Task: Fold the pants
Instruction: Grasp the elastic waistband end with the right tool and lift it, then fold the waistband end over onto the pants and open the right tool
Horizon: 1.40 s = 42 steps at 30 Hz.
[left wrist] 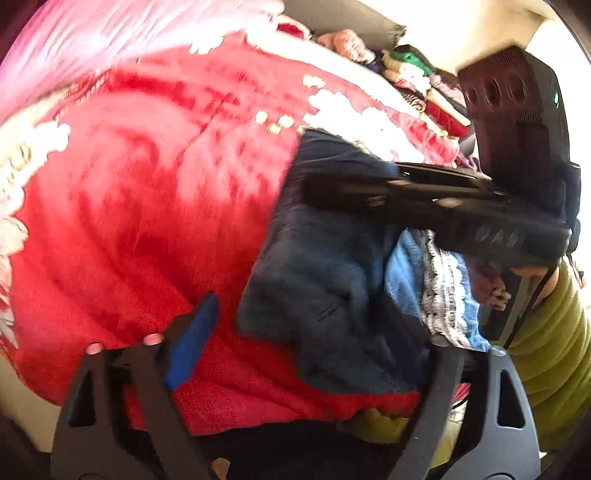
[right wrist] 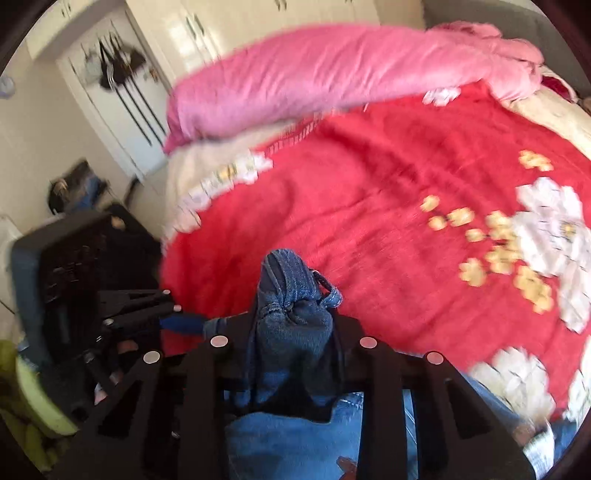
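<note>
Dark blue jeans (left wrist: 332,288) lie bunched on the red bed cover, and their lighter inside and a lace-edged cloth (left wrist: 443,291) show at the right. My left gripper (left wrist: 321,325) stands wide open around the near edge of the jeans. Its blue pad (left wrist: 192,343) is clear of the cloth. My right gripper (left wrist: 314,188) reaches in from the right over the jeans. In the right wrist view the right gripper (right wrist: 293,325) is shut on a bunched fold of the jeans (right wrist: 291,295), which sticks up between its fingers. The left gripper (right wrist: 177,310) shows at the left, close beside it.
A red blanket with white flowers (right wrist: 369,184) covers the bed, and a pink quilt (right wrist: 314,81) is rolled up at its far side. A pile of mixed clothes (left wrist: 406,74) lies behind. Cream wardrobe doors (right wrist: 221,22) stand beyond the bed. A green sleeve (left wrist: 546,350) is at the right.
</note>
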{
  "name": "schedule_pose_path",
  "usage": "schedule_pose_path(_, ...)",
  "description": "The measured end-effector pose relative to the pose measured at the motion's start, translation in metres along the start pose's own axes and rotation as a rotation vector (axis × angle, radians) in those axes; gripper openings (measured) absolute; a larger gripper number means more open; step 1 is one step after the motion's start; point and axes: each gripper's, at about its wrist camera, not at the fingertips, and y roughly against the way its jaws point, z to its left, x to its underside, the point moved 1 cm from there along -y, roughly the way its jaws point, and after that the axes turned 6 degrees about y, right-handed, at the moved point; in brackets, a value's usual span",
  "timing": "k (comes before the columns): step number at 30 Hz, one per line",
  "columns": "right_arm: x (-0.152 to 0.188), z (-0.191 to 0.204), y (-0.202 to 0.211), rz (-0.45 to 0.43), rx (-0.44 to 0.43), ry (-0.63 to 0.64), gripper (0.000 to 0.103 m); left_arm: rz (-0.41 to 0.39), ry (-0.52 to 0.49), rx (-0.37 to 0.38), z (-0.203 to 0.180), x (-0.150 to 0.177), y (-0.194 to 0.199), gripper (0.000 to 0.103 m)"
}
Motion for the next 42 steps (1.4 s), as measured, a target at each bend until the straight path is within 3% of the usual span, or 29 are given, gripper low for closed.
schedule_pose_path(4, 0.018, -0.014, 0.054, -0.117, -0.040, -0.047, 0.029, -0.020, -0.037, 0.052, -0.020, 0.003, 0.007, 0.089)
schedule_pose_path(8, 0.038, -0.024, 0.097, -0.225, -0.066, -0.075, 0.029, 0.060, -0.022, 0.212, -0.051, 0.009, -0.013, 0.093)
schedule_pose_path(12, 0.055, -0.036, 0.127, -0.273, -0.042, -0.102, 0.029, 0.105, -0.013, 0.319, -0.084, 0.009, -0.032, 0.093)
schedule_pose_path(14, 0.063, -0.040, 0.139, -0.290, -0.019, -0.112, 0.035, 0.109, -0.026, 0.368, -0.102, 0.007, -0.035, 0.091)
schedule_pose_path(16, 0.076, -0.046, 0.158, -0.326, -0.017, -0.141, 0.057, 0.110, -0.074, 0.395, -0.125, 0.007, -0.036, 0.091)
schedule_pose_path(19, 0.102, -0.053, 0.188, -0.372, 0.059, -0.183, 0.078, 0.134, -0.161, 0.407, -0.159, 0.017, -0.044, 0.091)
schedule_pose_path(24, 0.151, -0.063, 0.209, -0.307, 0.245, -0.324, 0.085, 0.206, -0.277, 0.365, -0.188, 0.048, -0.068, 0.091)
schedule_pose_path(28, 0.175, -0.070, 0.202, -0.257, 0.243, -0.437, 0.090, 0.213, -0.327, 0.320, -0.191, 0.060, -0.073, 0.091)
schedule_pose_path(32, 0.178, -0.073, 0.178, -0.191, 0.217, -0.458, 0.088, 0.206, -0.339, 0.300, -0.189, 0.061, -0.074, 0.091)
schedule_pose_path(33, 0.176, -0.072, 0.167, -0.149, 0.216, -0.443, 0.059, 0.203, -0.343, 0.296, -0.189, 0.062, -0.073, 0.091)
schedule_pose_path(34, 0.172, -0.069, 0.159, -0.123, 0.225, -0.425, 0.044, 0.198, -0.348, 0.288, -0.190, 0.062, -0.073, 0.091)
schedule_pose_path(39, 0.162, -0.047, 0.174, -0.195, 0.225, -0.349, 0.037, 0.176, -0.381, 0.263, -0.191, 0.069, -0.064, 0.091)
schedule_pose_path(42, 0.173, -0.060, 0.172, -0.108, 0.345, -0.361, 0.037, 0.172, -0.398, 0.262, -0.191, 0.070, -0.065, 0.091)
